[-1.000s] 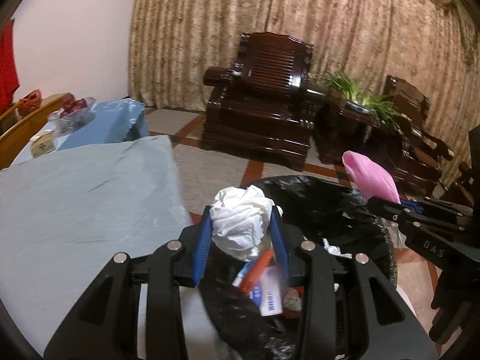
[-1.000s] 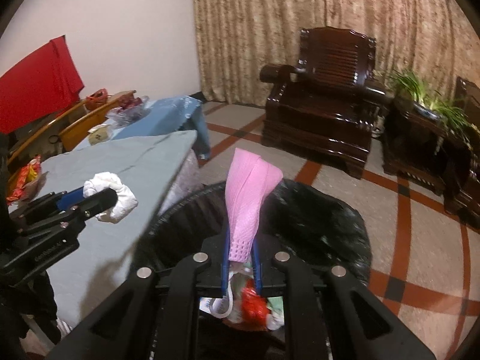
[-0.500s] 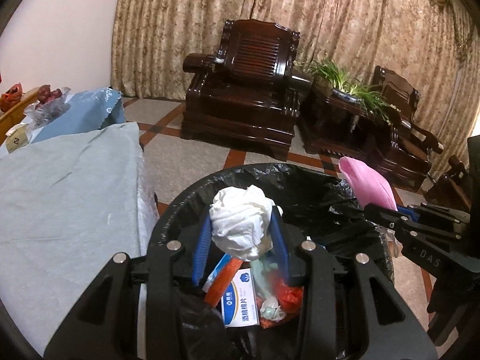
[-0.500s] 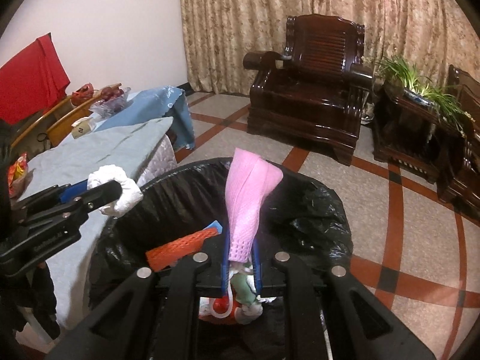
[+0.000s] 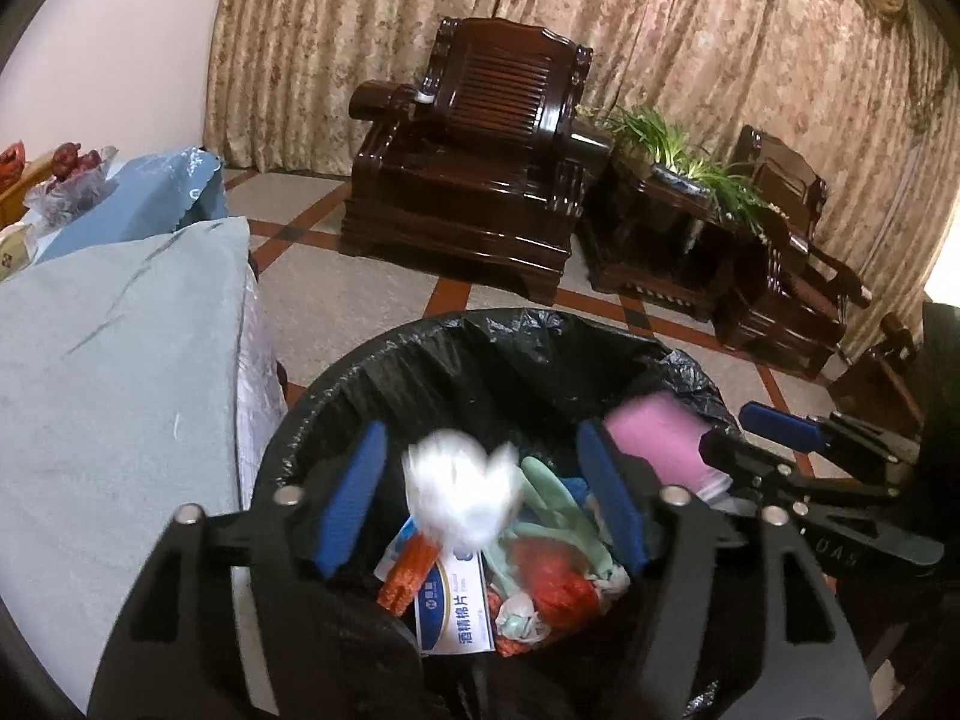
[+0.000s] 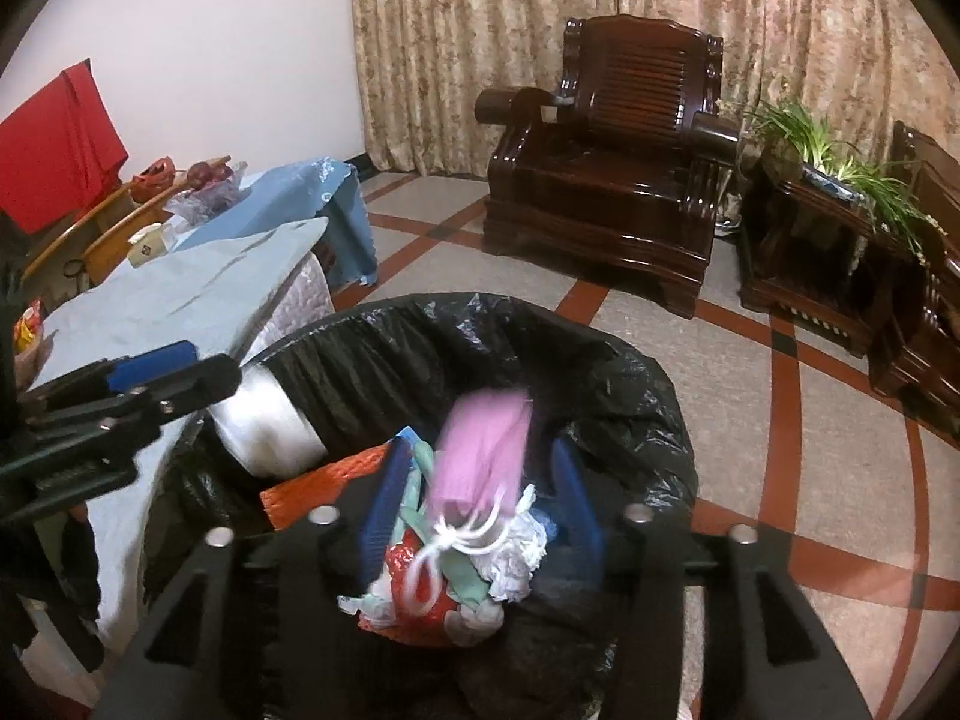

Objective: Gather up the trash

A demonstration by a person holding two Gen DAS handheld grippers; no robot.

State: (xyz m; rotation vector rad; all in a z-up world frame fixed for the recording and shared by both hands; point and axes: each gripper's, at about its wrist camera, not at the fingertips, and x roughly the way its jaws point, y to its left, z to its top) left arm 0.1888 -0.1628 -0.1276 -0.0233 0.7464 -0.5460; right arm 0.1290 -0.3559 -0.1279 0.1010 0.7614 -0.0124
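Observation:
A bin lined with a black bag (image 5: 480,348) (image 6: 480,330) stands on the floor beside the table, holding several pieces of trash. My left gripper (image 5: 480,498) is open above it; a crumpled white tissue (image 5: 462,498), blurred, falls between its blue pads. My right gripper (image 6: 477,498) is open over the bin too; a pink face mask (image 6: 480,456), blurred, drops between its fingers. The mask also shows in the left wrist view (image 5: 660,444), and the tissue in the right wrist view (image 6: 264,426). Each gripper shows from the side in the other's view (image 5: 780,438) (image 6: 174,372).
A table with a light blue cloth (image 5: 108,372) (image 6: 180,294) is left of the bin, with bags and a box at its far end. A dark wooden armchair (image 5: 474,150) (image 6: 612,144), a side table with a plant (image 5: 672,198) and a second chair stand by the curtain.
Both grippers moved over the bin and opened. The white tissue and the pink mask left the pads and are dropping into the bin.

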